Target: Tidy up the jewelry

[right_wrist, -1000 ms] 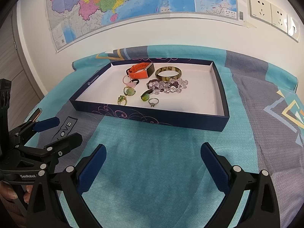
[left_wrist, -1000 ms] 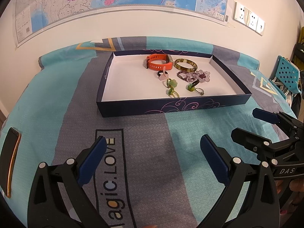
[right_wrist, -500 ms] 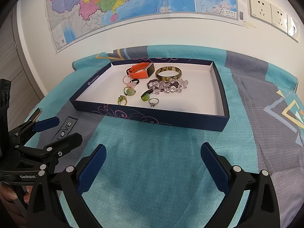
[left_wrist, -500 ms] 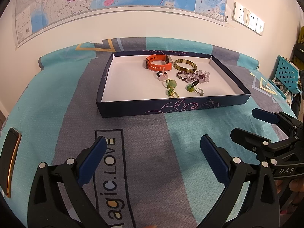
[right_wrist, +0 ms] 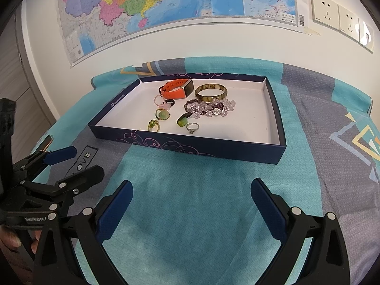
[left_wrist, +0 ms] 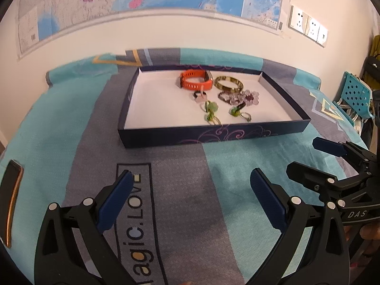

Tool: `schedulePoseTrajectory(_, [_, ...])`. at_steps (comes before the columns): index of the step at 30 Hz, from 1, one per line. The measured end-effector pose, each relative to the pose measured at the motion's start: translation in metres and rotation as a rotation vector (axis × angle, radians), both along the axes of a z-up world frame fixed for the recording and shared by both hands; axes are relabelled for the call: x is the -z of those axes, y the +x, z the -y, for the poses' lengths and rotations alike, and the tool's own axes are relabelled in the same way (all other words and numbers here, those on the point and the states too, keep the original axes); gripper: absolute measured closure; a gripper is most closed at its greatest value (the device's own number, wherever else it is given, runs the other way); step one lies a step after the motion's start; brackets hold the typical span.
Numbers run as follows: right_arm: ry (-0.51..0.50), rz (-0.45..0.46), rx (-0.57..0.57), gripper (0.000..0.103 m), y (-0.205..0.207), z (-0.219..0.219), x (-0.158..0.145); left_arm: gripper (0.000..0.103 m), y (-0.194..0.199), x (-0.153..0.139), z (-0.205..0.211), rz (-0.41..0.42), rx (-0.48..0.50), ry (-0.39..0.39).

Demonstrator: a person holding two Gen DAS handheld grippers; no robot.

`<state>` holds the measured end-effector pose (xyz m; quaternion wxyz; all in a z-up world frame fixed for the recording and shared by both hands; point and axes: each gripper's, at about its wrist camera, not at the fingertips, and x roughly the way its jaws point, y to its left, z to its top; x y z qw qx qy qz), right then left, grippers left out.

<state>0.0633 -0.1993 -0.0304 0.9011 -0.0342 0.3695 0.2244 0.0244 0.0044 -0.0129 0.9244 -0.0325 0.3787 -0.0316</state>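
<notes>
1. Left wrist view: the left tool [left_wrist: 190, 192] hangs released and empty over the cloth-covered counter [left_wrist: 71, 123], jaws wide, aimed at the box [left_wrist: 213, 135] at 12 o'clock. The jewelry sits inside, bunched toward the far middle: orange watch [left_wrist: 193, 83], bangle [left_wrist: 228, 83], beads [left_wrist: 239, 96], rings [left_wrist: 211, 109].

2. Right wrist view: the right tool [right_wrist: 191, 196] is likewise released and empty. The watch [right_wrist: 177, 89] and bangle [right_wrist: 211, 91] lie farthest back; a silver ring [right_wrist: 192, 127] is nearest. Pieces touch and overlap, so this fits sorting either ahead or done.
</notes>
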Motion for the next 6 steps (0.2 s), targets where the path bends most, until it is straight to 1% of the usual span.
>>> schedulePoseTrajectory(4, [-0.041,-0.002,0.000,0.007,0.003,0.017,-0.002,0.006,0.004,0.004,-0.008,-0.035,-0.016,-0.008])
schedulePoseTrajectory(6, [-0.073,-0.014,0.042,0.007,0.011,0.041,-0.002,0.006,0.003,0.004,-0.018,-0.034,-0.033,-0.001])
